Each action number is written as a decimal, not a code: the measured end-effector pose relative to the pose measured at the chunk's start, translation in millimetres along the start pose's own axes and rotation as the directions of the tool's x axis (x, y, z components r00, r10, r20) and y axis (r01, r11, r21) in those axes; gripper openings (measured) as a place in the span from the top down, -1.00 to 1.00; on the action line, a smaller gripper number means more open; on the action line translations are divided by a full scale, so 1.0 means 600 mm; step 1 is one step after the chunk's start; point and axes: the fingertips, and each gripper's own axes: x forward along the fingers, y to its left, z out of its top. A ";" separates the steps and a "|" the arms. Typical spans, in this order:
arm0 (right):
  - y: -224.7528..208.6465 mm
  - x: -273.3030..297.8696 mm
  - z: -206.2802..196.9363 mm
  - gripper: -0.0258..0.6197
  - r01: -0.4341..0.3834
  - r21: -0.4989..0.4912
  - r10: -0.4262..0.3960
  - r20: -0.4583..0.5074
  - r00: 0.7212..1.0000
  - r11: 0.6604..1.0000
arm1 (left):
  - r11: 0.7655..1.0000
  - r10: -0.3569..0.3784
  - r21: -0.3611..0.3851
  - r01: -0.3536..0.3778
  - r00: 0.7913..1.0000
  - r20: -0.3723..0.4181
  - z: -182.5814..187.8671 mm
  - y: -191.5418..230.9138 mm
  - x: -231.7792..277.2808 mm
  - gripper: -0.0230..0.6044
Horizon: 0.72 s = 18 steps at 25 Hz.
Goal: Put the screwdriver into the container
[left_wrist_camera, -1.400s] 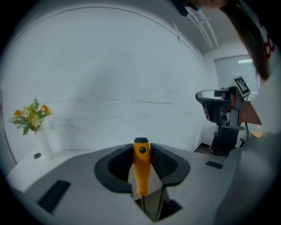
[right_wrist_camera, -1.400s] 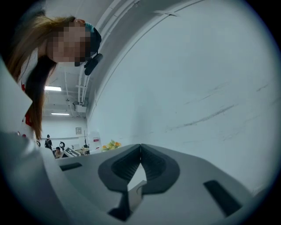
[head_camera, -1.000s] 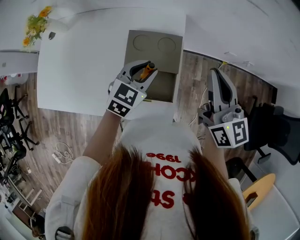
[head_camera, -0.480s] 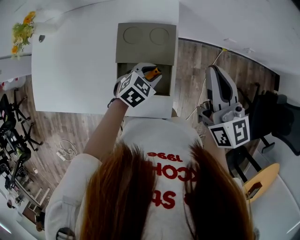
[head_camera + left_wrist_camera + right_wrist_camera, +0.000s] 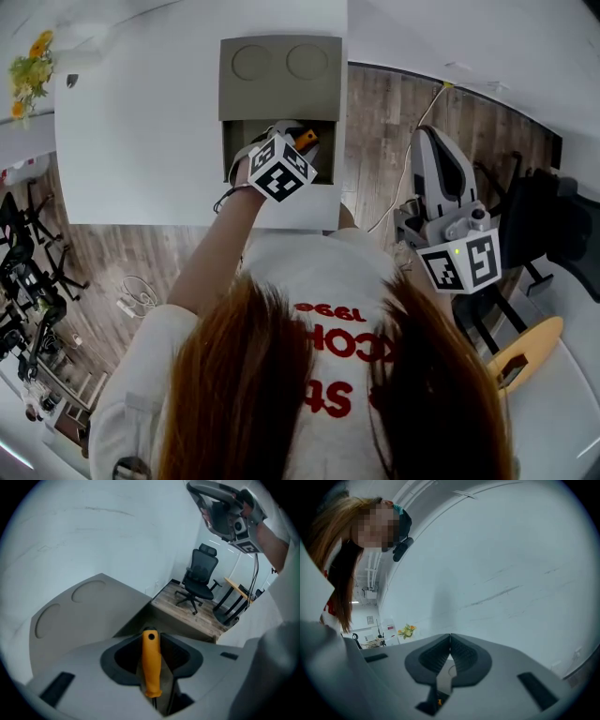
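The only lettering is on your white shirt [image 5: 328, 281], seen upside down in the head view. It is red print, with a line that looks like "1996" and, nearer your chest, larger red letters mostly covered by your hair, so no whole word can be read. The left marker cube [image 5: 281, 169] and the right marker cube [image 5: 459, 264] carry black-and-white square code patterns, with no letters or numbers. In the right gripper view, a small white sign with a red band [image 5: 392, 628] stands far off beside some flowers, too small to read.
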 end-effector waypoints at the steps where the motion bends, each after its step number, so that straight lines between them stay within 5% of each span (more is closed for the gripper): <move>1: 0.000 0.000 -0.001 0.91 0.000 0.002 0.000 0.000 1.000 1.000 | 1.000 0.004 0.002 -0.004 1.000 -0.005 -0.002 0.000 0.003 0.52; 10: 0.002 0.001 -0.001 0.91 -0.016 0.004 0.016 -0.002 1.000 1.000 | 0.999 0.039 0.030 -0.039 0.999 0.006 0.005 0.002 -0.003 0.47; 18: 0.020 0.014 0.013 0.91 -0.052 -0.015 0.052 0.019 0.998 0.999 | 0.996 0.090 -0.010 -0.089 0.986 0.137 0.059 0.023 -0.073 0.55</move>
